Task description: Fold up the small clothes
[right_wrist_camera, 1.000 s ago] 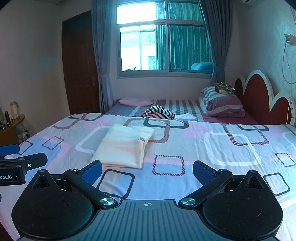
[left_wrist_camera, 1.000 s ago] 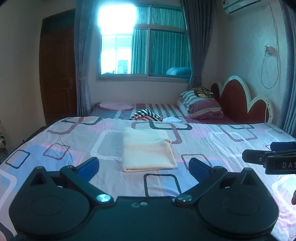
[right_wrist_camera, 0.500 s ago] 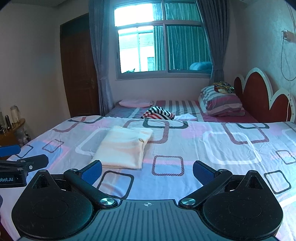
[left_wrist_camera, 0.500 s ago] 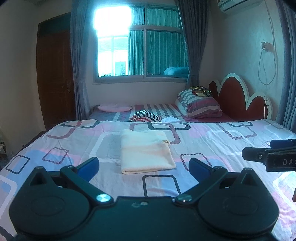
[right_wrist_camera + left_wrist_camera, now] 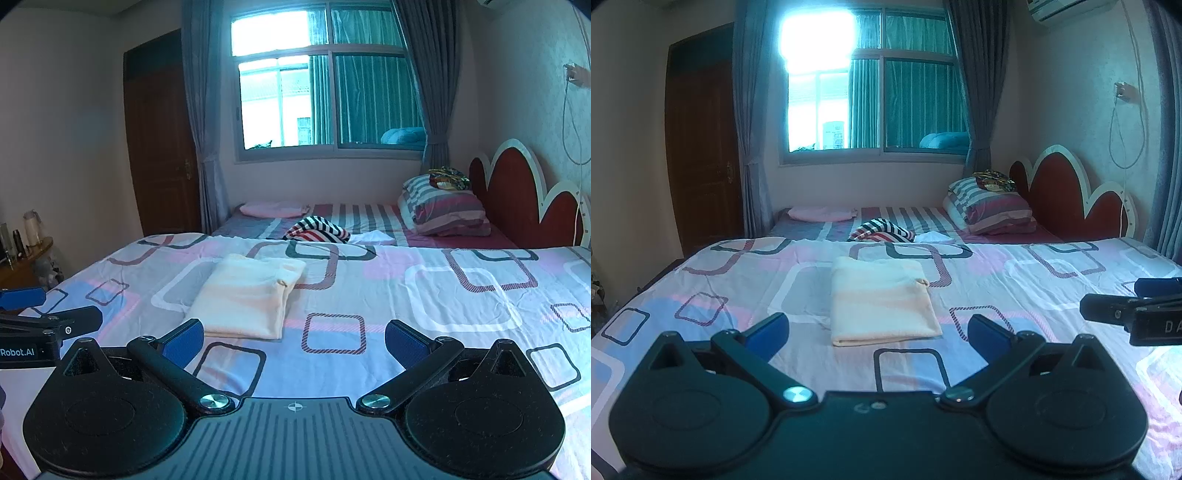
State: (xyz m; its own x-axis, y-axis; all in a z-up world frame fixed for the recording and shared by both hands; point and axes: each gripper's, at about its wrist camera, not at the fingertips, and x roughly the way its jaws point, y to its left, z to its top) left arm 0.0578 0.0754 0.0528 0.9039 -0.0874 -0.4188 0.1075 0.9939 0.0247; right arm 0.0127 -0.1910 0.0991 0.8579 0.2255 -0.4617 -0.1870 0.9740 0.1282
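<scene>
A cream garment (image 5: 879,301) lies folded into a neat rectangle on the bed (image 5: 1015,291), flat on the sheet patterned with rounded squares. From the left wrist view it sits at twelve o'clock, dead ahead of the left gripper (image 5: 878,334), whose jaws stand wide apart and hold nothing. From the right wrist view the same garment sits toward eleven o'clock of the right gripper (image 5: 294,341), just beyond its left blue fingertip; these jaws are wide apart too, and nothing is between them. Neither gripper touches the cloth. Each shows at the edge of the other's view, at three o'clock and at nine o'clock. Farther up the bed, at twelve o'clock, a striped garment (image 5: 881,230) lies bunched, with a small white piece (image 5: 932,237) just beside it. Striped pillows (image 5: 991,206) are stacked near the red headboard (image 5: 1067,195) at two o'clock.
</scene>
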